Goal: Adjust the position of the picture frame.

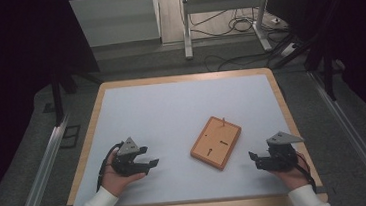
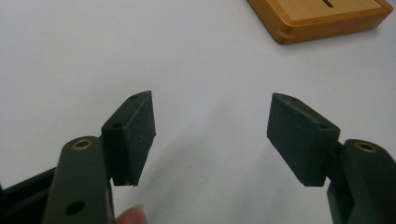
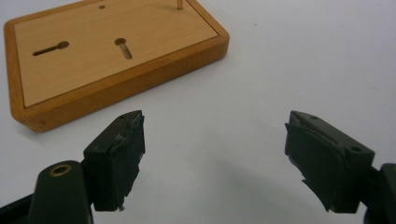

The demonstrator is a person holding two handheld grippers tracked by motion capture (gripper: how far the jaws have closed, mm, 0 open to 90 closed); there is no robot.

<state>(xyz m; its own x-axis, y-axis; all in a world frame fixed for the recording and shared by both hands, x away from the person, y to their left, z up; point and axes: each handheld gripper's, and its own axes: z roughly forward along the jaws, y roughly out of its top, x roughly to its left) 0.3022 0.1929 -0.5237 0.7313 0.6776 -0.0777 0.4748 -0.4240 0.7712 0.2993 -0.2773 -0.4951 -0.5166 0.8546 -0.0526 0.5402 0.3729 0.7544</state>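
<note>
Board [image 1: 216, 142] of wood with one upright peg [image 1: 222, 121] lies between both open tools.

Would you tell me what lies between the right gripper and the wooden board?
Nothing: bare white table surface separates the right gripper from the wooden board, clearest in the high view.

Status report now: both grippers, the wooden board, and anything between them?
Left gripper open, empty. Right gripper open, empty. Wooden board flat on the table between them, untouched. Nothing in the way.
</note>
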